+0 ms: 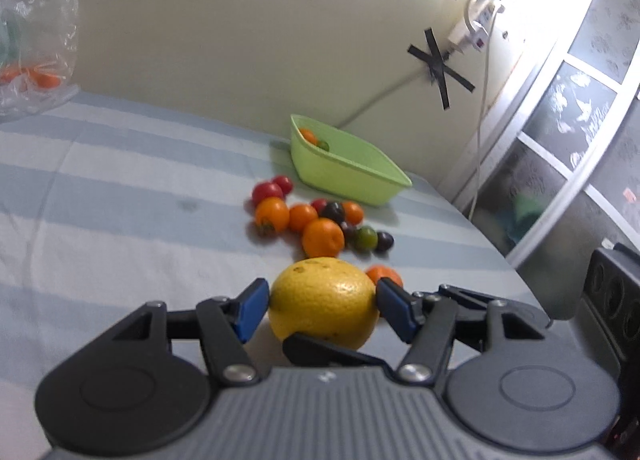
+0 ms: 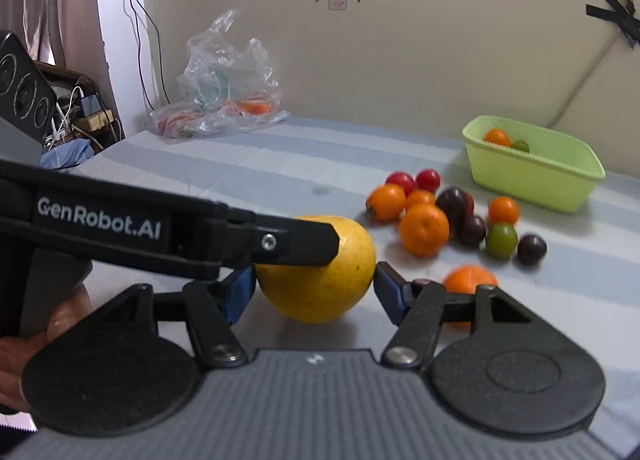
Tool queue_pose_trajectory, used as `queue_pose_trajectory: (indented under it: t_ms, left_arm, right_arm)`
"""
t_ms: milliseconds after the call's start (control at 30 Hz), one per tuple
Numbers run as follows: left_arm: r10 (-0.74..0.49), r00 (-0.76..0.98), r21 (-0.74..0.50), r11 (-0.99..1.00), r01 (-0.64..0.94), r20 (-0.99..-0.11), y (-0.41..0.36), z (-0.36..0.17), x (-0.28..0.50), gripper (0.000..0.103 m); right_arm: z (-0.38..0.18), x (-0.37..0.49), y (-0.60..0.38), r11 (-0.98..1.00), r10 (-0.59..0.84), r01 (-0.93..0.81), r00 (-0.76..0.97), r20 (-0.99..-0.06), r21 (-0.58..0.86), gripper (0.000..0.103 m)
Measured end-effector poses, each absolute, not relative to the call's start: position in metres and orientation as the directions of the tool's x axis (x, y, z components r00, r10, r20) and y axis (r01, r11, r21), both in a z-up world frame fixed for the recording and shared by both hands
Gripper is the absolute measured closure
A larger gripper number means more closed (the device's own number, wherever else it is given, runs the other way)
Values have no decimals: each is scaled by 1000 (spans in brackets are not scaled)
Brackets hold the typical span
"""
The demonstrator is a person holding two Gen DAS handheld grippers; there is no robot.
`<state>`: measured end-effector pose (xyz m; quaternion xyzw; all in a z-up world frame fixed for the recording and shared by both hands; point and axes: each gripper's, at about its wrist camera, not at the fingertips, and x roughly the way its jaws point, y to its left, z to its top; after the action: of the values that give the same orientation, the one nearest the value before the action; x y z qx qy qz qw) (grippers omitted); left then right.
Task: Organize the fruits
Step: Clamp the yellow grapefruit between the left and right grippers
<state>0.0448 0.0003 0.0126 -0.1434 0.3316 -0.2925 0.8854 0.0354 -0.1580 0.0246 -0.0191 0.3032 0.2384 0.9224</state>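
Observation:
A big yellow citrus [image 1: 324, 308] [image 2: 320, 288] sits between the blue pads of my left gripper [image 1: 323, 310], which press on both its sides. That gripper's black finger [image 2: 304, 244] crosses the fruit in the right wrist view. My right gripper [image 2: 316, 288] straddles the same fruit, its pads close beside it without a clear grip. One of its fingers [image 1: 320, 352] shows under the fruit. A small orange [image 1: 382, 274] [image 2: 470, 278] lies just behind. A pile of small fruits [image 1: 316, 220] [image 2: 440, 216] lies in front of a green basket [image 1: 352, 176] [image 2: 536, 184] that holds two fruits.
A striped cloth [image 1: 120, 200] covers the table. A crumpled plastic bag [image 1: 36, 52] [image 2: 228, 88] with orange things lies at the back by the wall. The table's edge [image 1: 500, 252] runs close on the right, with a window frame and cables beyond.

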Motion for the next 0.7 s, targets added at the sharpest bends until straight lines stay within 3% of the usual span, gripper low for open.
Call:
queue_pose_trajectory:
  t_ms: [433, 700]
  left_arm:
    - [-605, 629, -486, 787, 379, -489, 17, 18, 43, 33]
    - [-610, 594, -515, 783, 349, -525, 13, 5, 54, 33]
  right_arm:
    - [21, 31, -153, 865, 449, -498, 704, -550, 68, 33]
    - [18, 42, -148, 857, 443, -513, 694, -568, 42, 32]
